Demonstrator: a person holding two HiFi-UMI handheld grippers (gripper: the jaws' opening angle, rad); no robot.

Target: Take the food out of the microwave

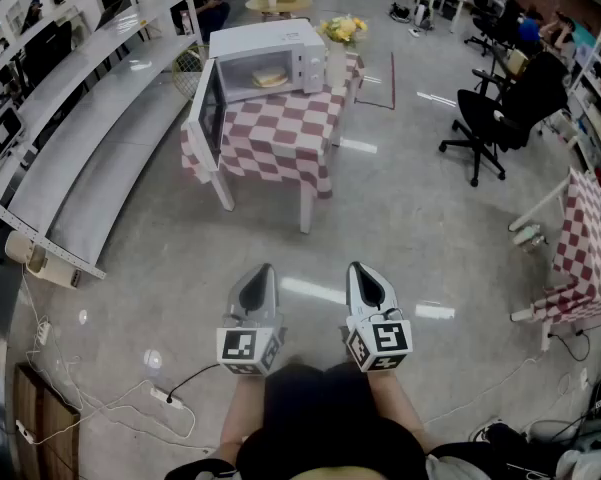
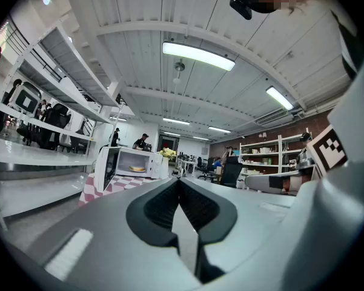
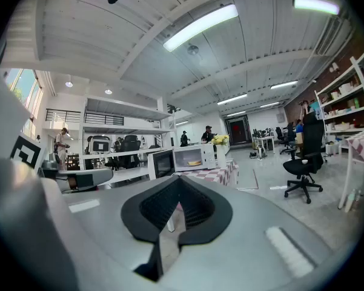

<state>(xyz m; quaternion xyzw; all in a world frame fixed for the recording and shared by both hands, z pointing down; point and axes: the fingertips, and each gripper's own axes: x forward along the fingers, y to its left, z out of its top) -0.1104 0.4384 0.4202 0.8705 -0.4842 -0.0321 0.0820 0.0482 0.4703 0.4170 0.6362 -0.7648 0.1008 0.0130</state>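
**Well short of the microwave (image 1: 270, 40), both grippers closed and empty**

Side by side and low in the head view, the left gripper (image 1: 264, 270) and the right gripper (image 1: 357, 267) are held out in front of the person. Both point roughly level toward the microwave across an open stretch of floor (image 1: 400, 218). Each gripper's own view shows its two jaws meeting at the tips with nothing between them, so both are closed on nothing.

The microwave is white and sits on a small table (image 1: 280, 143) covered with a red-and-white checked cloth, well apart from the grippers. Its door (image 1: 208, 116) hangs wide open, swung out to the left in the head view. The food (image 1: 270, 78), a pale yellowish item lying flat, rests inside the open cavity; what kind of food it is cannot be made out. Just beside the microwave, on its right, stands a white vase (image 1: 337, 65) holding yellow flowers (image 1: 342, 28).

Long white shelves (image 1: 80, 158) run along the left side of the room. A black office chair (image 1: 492, 118) stands to the right of the table, well apart from it. At the right edge is a second table (image 1: 592, 238) with the same checked cloth. On the floor to the person's left lies a white power strip (image 1: 165, 396) with cables trailing from it.
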